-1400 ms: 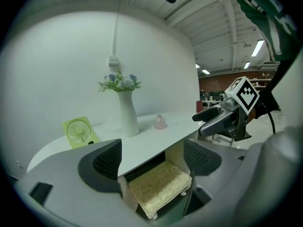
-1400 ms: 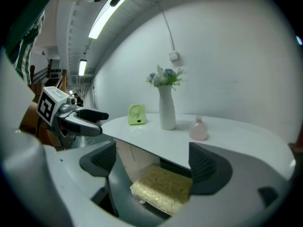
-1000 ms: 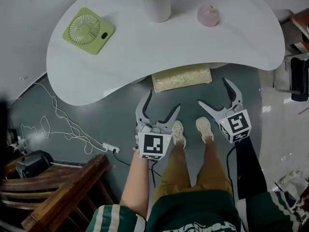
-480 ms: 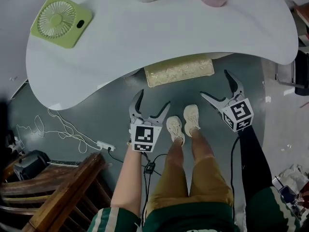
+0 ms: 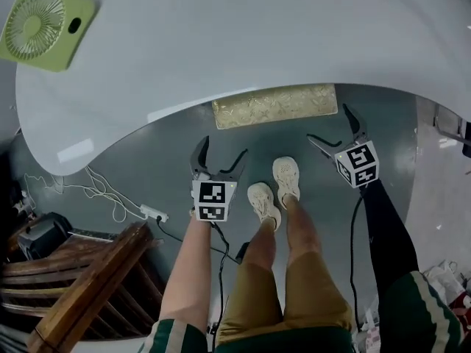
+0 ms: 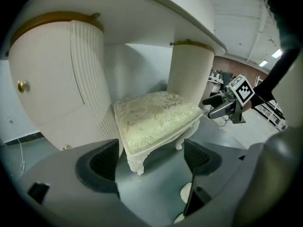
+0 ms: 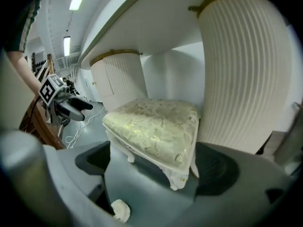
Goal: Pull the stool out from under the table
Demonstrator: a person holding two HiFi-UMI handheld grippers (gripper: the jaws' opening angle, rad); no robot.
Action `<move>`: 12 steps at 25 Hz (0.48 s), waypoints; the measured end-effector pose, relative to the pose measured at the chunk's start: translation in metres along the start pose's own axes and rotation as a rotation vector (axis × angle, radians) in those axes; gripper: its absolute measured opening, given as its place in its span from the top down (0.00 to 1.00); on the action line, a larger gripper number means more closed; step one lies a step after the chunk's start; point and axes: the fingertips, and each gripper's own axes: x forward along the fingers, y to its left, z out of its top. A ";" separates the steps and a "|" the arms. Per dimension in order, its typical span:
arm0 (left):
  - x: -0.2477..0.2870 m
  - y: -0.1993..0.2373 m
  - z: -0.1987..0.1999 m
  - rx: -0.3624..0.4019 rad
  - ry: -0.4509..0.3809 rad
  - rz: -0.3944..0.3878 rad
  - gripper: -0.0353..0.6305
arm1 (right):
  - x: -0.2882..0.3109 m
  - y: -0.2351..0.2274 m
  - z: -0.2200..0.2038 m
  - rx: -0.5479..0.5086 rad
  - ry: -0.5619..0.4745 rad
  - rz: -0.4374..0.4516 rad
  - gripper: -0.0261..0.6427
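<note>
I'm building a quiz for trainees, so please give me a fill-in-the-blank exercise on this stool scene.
1. The cream-cushioned white stool stands partly ___ the white curved table.
2. The left claw and the right claw are both ___, and neither touches the stool.
3. In the head view, the green square fan sits at the table's ___ end.

Missing words: under; open; left.
</note>
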 end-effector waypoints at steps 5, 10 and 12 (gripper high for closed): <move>0.032 0.011 -0.026 0.012 0.016 0.030 0.32 | 0.031 -0.015 -0.031 0.003 0.026 -0.013 0.11; 0.066 0.018 -0.049 -0.028 0.026 0.042 0.32 | 0.046 -0.027 -0.059 -0.016 0.048 -0.048 0.11; 0.076 0.021 -0.058 -0.008 0.037 0.040 0.32 | 0.052 -0.025 -0.070 -0.019 0.066 -0.049 0.11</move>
